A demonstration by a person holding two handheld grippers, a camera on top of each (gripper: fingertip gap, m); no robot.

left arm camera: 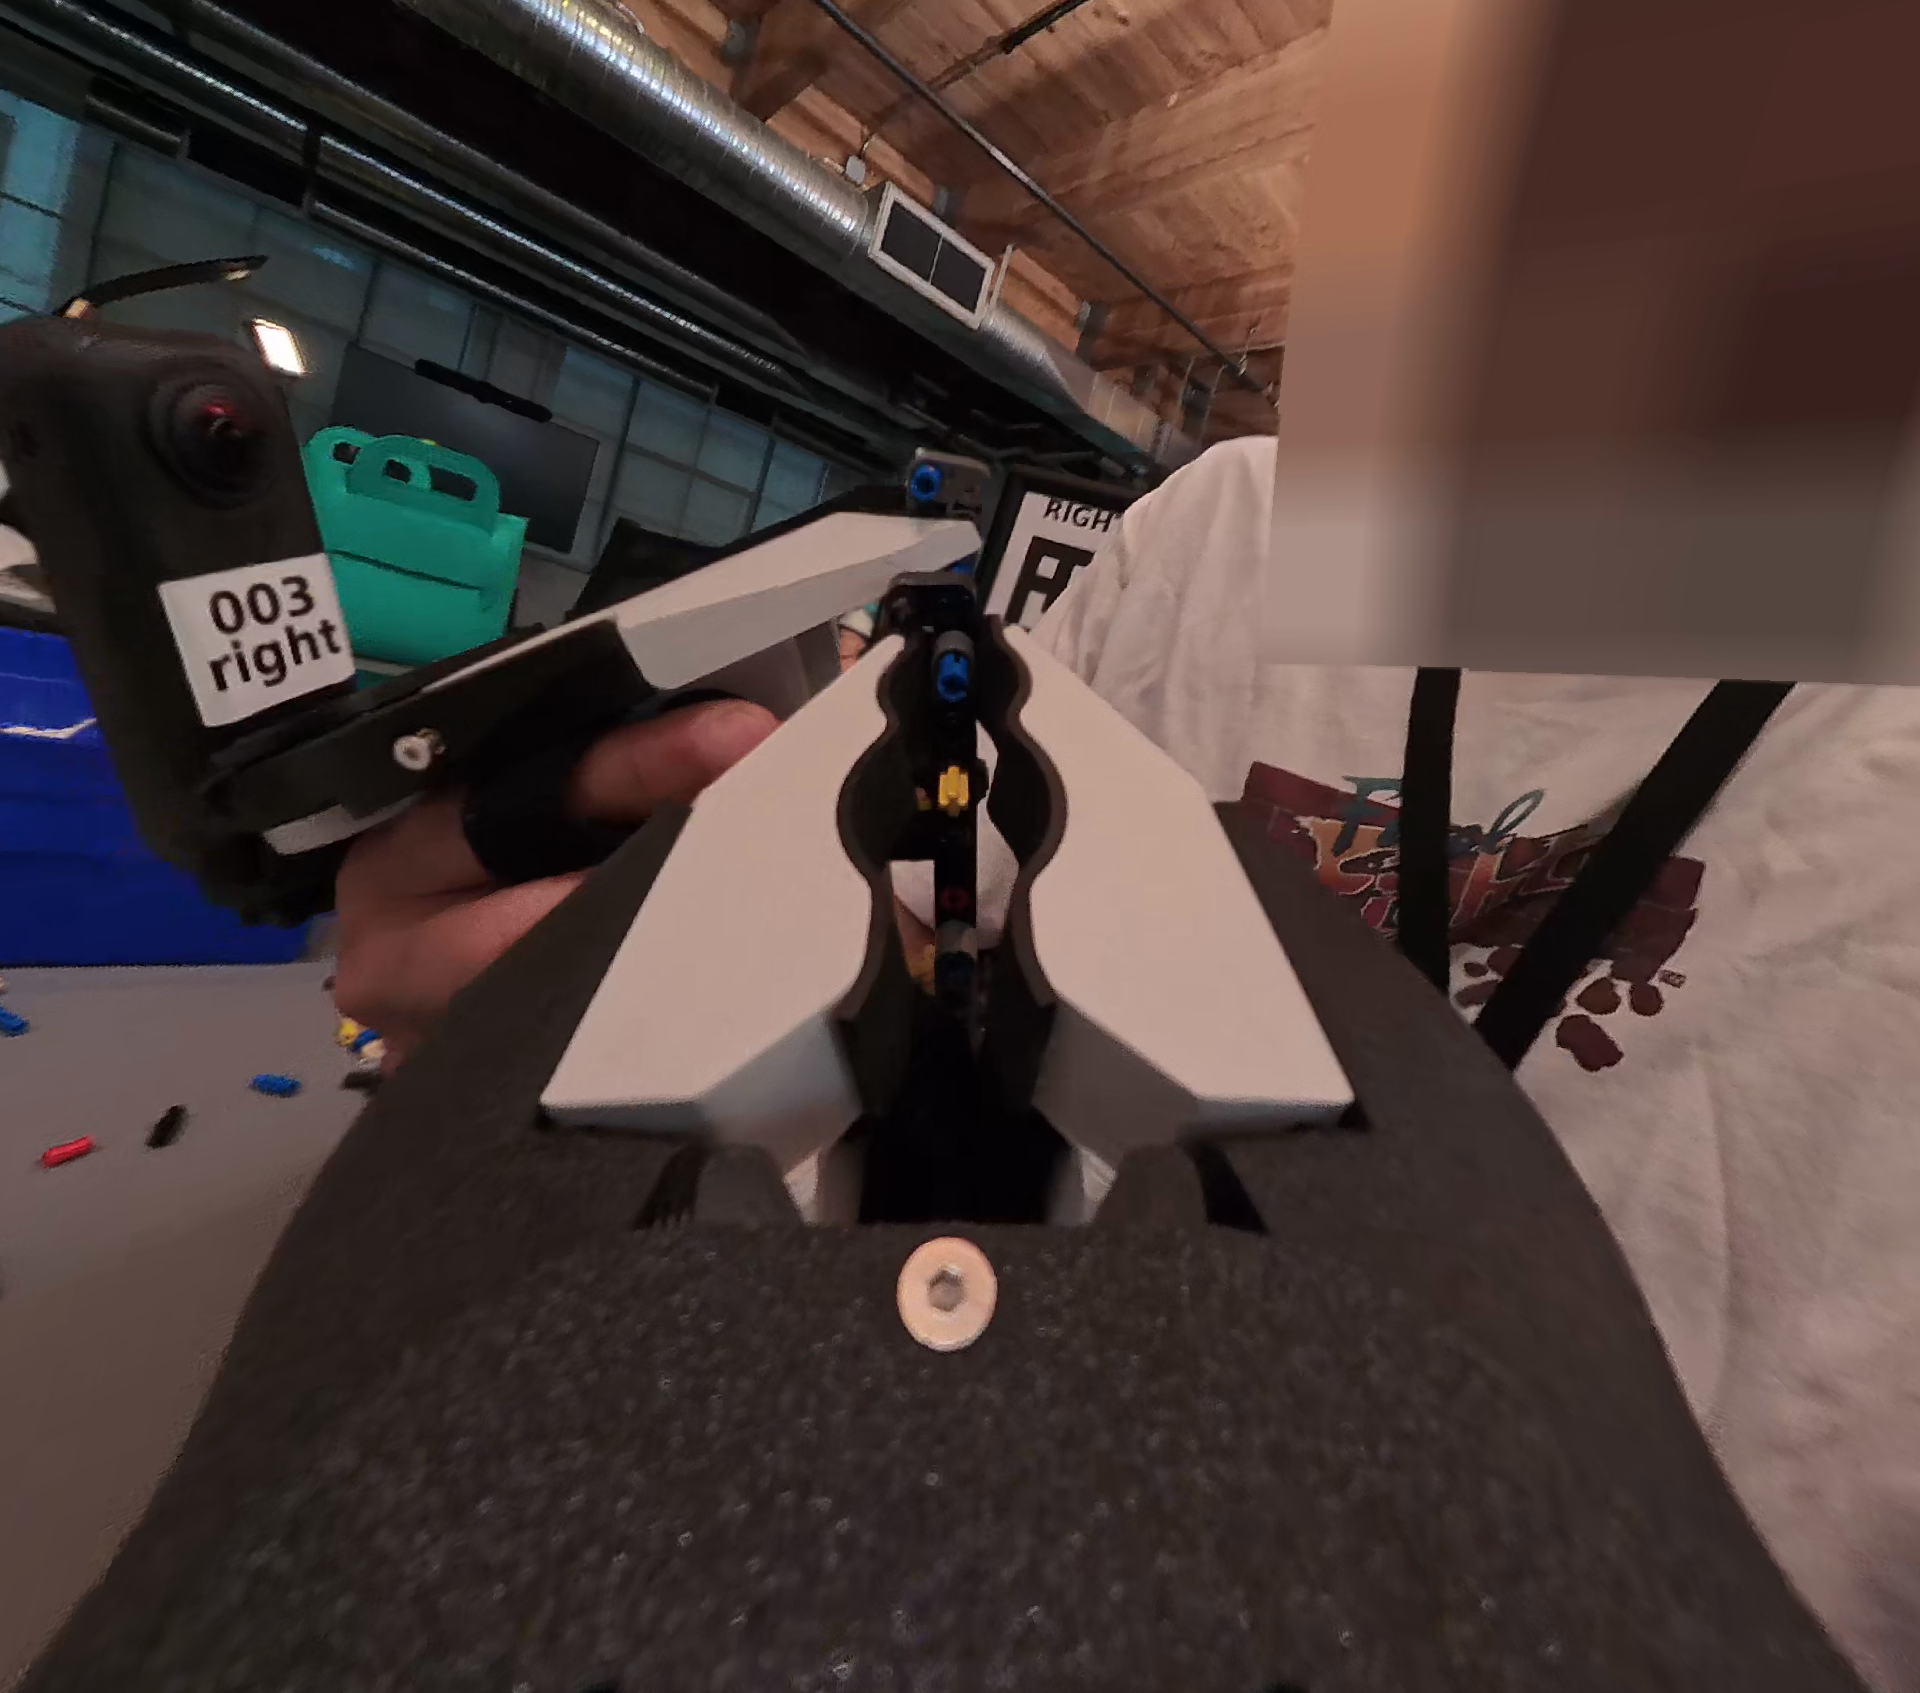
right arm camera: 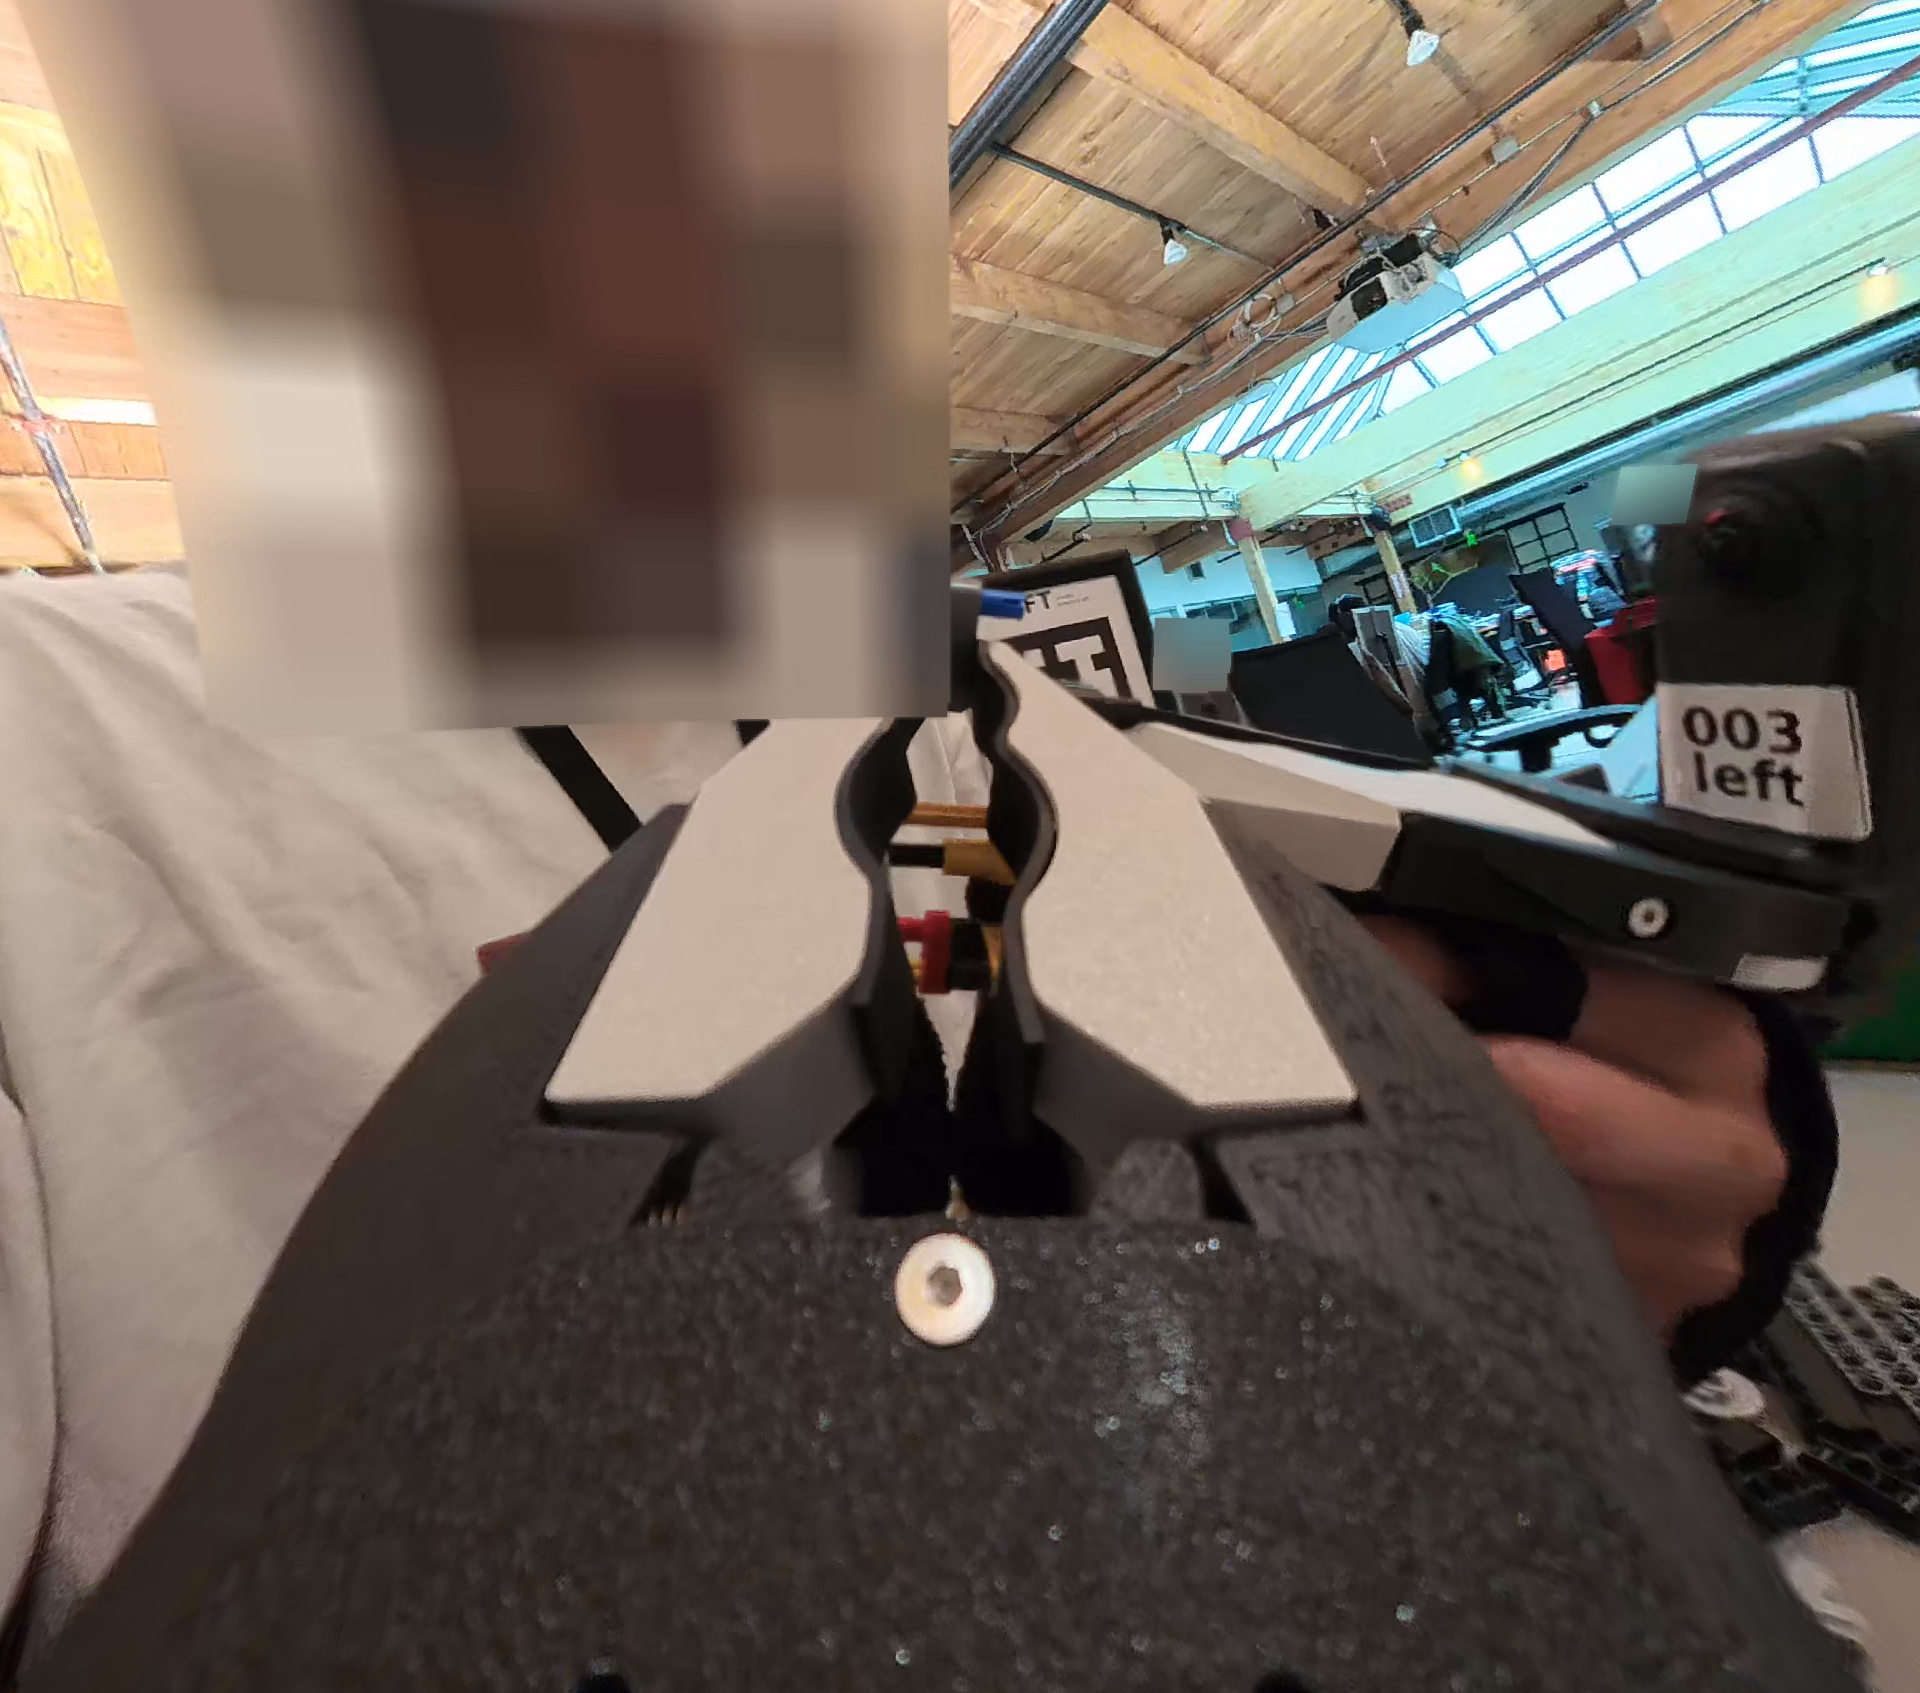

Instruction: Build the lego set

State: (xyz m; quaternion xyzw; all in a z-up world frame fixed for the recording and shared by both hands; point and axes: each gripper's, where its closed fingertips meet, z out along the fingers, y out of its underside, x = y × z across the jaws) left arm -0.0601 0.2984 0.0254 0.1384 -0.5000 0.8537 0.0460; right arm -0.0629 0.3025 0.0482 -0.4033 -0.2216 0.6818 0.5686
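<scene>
Both grippers are raised above the table and point toward a person in a white T-shirt (left arm camera: 1714, 1228). My left gripper (left arm camera: 951, 641) is shut on a black lego beam (left arm camera: 956, 822) that carries blue, yellow and red pins. My right gripper (left arm camera: 935, 537) comes in from the left and meets the top end of that assembly. In the right wrist view my right gripper (right arm camera: 940, 708) is shut on the lego assembly (right arm camera: 951, 859), where yellow, red and black parts show between the jaws. The left gripper's fingers (right arm camera: 1278, 786) reach in from the right.
The grey table (left arm camera: 125, 1280) holds loose red (left arm camera: 68, 1152), black (left arm camera: 166, 1124) and blue (left arm camera: 275, 1084) pieces. A blue bin (left arm camera: 62, 812) and a teal object (left arm camera: 416, 542) stand behind. Black lego parts (right arm camera: 1849, 1352) lie at lower right. Gloved hands hold both grippers.
</scene>
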